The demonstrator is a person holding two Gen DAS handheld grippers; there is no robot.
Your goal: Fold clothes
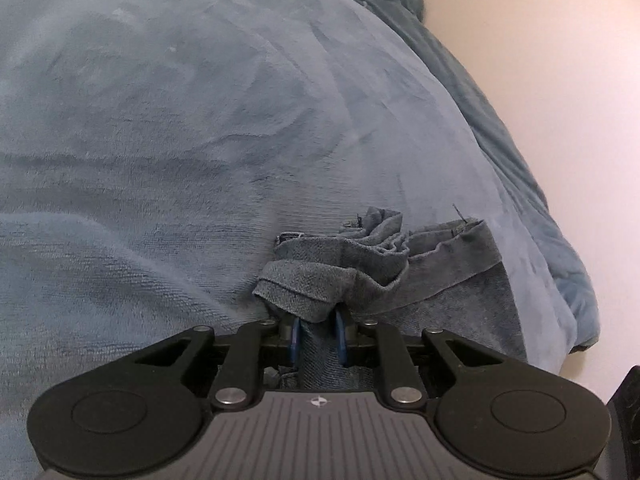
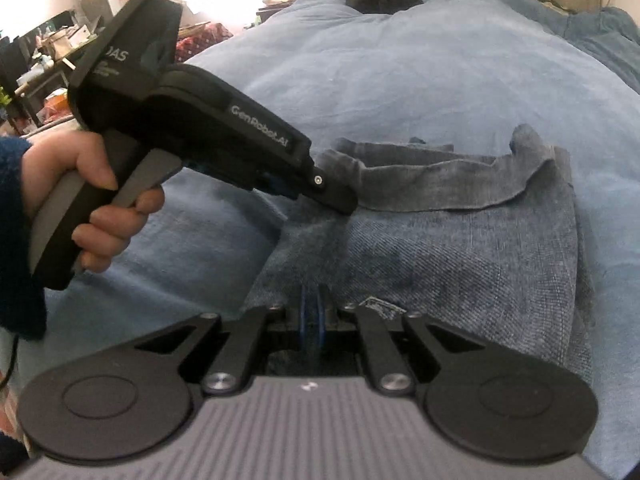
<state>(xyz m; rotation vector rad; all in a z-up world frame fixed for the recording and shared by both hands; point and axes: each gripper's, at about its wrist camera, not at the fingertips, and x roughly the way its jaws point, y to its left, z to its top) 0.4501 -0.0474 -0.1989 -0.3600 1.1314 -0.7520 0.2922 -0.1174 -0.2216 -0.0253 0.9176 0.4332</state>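
Left gripper (image 1: 318,334): jaws narrowly apart, pads clamped on bunched fold of jeans (image 1: 400,276), cloth running between blue pads.

Right gripper (image 2: 313,312): jaws nearly together, blue pads pinching thin denim edge (layer count unclear).

Jeans (image 2: 460,248) lie on blue blanket (image 2: 400,80), waistband flipped over toward 12 o'clock.

In right wrist view, hand (image 2: 86,200) at 9 o'clock wraps handle, left gripper angled down toward 4 o'clock, tip at waistband.

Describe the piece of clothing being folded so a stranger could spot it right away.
A plush light blue blanket covers the bed. On it lies the denim garment, both grippers pinching its near edge. Its coarse, faded weave and turned-over waistband set it apart.
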